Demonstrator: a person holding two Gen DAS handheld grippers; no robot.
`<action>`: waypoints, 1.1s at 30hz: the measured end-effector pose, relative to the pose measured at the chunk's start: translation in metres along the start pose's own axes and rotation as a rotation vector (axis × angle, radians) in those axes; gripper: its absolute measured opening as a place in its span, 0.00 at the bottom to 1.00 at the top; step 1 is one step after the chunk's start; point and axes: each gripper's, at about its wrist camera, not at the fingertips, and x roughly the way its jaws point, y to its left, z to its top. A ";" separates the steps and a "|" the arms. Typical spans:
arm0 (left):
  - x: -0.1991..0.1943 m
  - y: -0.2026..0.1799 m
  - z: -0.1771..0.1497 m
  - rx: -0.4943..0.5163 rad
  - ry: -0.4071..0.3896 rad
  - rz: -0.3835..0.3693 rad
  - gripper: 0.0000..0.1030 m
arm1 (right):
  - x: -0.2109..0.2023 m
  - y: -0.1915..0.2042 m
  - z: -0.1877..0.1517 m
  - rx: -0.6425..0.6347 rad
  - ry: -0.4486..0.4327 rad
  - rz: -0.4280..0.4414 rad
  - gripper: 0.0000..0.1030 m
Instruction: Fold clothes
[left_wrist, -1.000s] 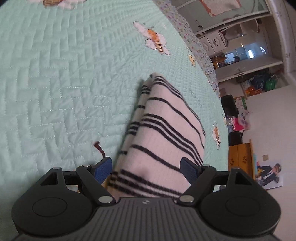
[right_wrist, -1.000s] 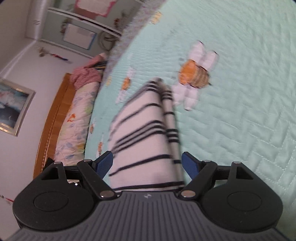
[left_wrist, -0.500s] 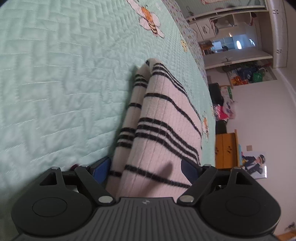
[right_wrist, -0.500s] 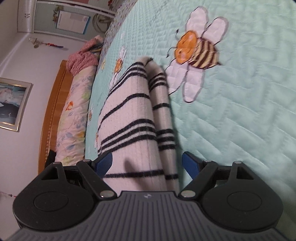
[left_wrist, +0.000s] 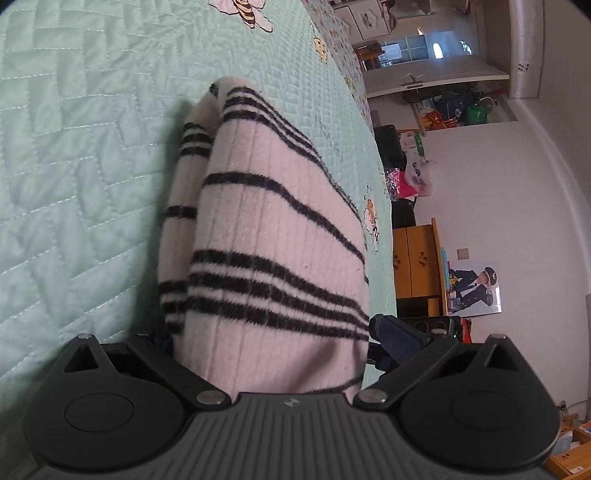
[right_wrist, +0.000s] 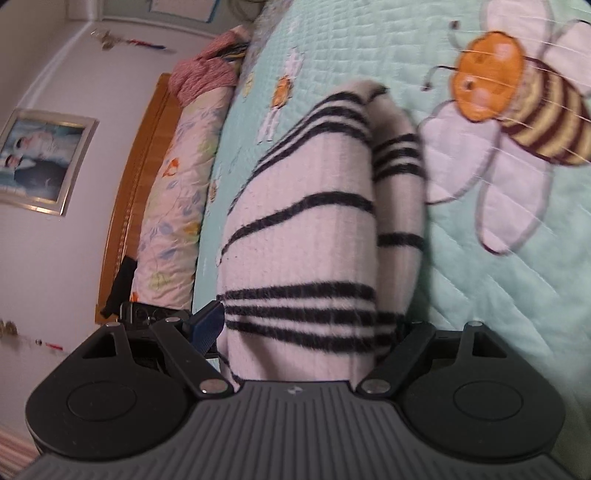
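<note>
On the mint-green quilted bed (left_wrist: 74, 155), one folded garment, a pale pink knit with black stripes (left_wrist: 273, 236), lies in two visible layers, the upper fold overhanging a narrower lower one. It runs forward from both cameras between each tool's fingers. Left gripper (left_wrist: 273, 332): fingers wide, straddling the near end of the knit; one blue pad (left_wrist: 395, 336) is visible beside the cloth, the other hidden behind it. Right gripper (right_wrist: 306, 325): fingers likewise wide about the knit (right_wrist: 306, 229), one blue pad (right_wrist: 207, 325) showing. One large appliquéd bee (right_wrist: 517, 107) sits just beside the garment; three smaller bees appear near the bed's far edge in the left view.
</note>
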 end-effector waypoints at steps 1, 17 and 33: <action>0.002 -0.003 -0.002 0.007 -0.005 0.009 0.99 | -0.001 0.000 -0.001 -0.011 -0.001 0.006 0.79; -0.012 -0.078 -0.034 0.224 -0.092 0.290 0.34 | -0.020 0.015 -0.023 -0.024 -0.157 -0.023 0.36; 0.059 -0.208 -0.090 0.281 0.022 0.157 0.34 | -0.206 0.049 -0.065 -0.032 -0.377 0.040 0.36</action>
